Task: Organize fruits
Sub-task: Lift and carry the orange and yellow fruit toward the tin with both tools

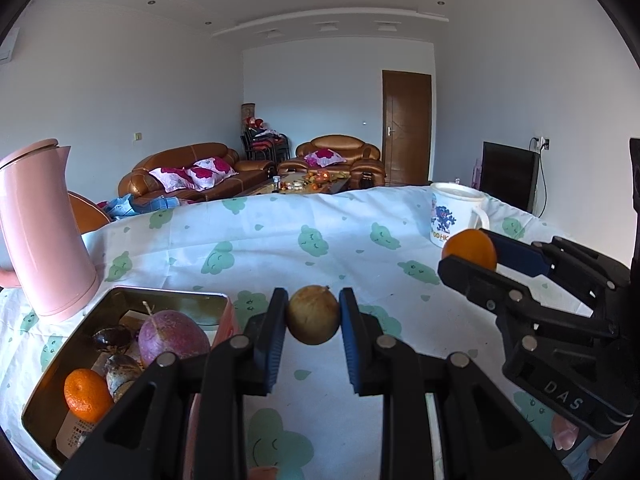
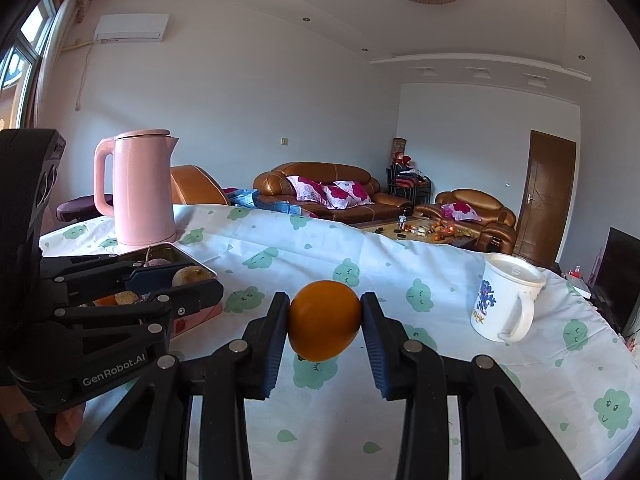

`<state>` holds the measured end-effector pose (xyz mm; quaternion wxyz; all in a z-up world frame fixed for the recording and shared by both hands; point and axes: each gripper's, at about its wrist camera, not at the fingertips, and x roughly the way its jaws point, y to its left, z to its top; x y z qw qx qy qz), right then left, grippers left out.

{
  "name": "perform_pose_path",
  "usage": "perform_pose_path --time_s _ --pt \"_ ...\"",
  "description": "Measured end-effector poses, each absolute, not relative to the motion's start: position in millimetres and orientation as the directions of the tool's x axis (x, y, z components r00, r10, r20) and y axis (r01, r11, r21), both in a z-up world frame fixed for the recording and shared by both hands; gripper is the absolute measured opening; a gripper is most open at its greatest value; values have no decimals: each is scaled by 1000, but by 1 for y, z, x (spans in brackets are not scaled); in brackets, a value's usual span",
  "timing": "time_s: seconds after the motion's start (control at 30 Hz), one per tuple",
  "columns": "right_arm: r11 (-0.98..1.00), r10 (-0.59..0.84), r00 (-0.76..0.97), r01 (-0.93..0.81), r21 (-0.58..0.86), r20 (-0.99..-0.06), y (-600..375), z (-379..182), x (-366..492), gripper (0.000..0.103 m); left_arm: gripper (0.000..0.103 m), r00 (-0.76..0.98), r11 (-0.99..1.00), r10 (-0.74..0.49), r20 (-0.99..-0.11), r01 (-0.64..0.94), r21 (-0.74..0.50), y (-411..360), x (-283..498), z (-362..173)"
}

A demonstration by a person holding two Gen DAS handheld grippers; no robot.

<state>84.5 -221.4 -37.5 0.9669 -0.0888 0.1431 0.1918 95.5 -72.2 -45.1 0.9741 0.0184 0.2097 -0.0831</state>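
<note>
Left claw (image 1: 313,316): clamped on a small yellow-brown fruit (image 1: 313,315), held clear above the table (image 1: 320,216), with the fruit pinched between both blue pads.
Right claw (image 2: 325,322): clamped on an orange (image 2: 324,320), also lifted off the cloth; in the left wrist view it shows at about 3 o'clock, gripping the same orange.
Metal tin (image 1: 80,328): sits at about 8 o'clock of the left claw in the left wrist view, just in front of the pink kettle (image 1: 40,232); open, no lid seen on it.
Already in the tin: a purple round fruit (image 1: 174,338), a mandarin (image 1: 86,394) and two dark brownish fruits (image 1: 114,340), lying close together on some printed paper.
Mug (image 2: 506,298): white, printed, standing at about 2 o'clock of the right claw, well apart from the tin.
Done so far: judging by the tin's contents, several fruits are gathered.
Left to do: the two held fruits seem to be the last loose ones; no other fruit shows on the cloth nearby. Both likely go into the tin, the left one being nearer to it.
Watch for: the tin is fairly full, so a round fruit set on top may roll.
</note>
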Motion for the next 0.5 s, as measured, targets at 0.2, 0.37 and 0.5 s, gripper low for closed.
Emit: perform_pose_path --time_s 0.2,0.37,0.5 --pt "895 375 872 -429 -121 -315 -206 -39 79 38 27 899 987 -145 -413 159 -2 -63 89 -45" --pt "884 396 861 -452 -122 -320 -196 -38 77 38 27 902 990 -131 -411 144 1 -53 82 -45" --pt "873 417 850 -473 -118 -322 -188 -36 74 38 27 910 992 -117 -399 130 6 -47 76 -42"
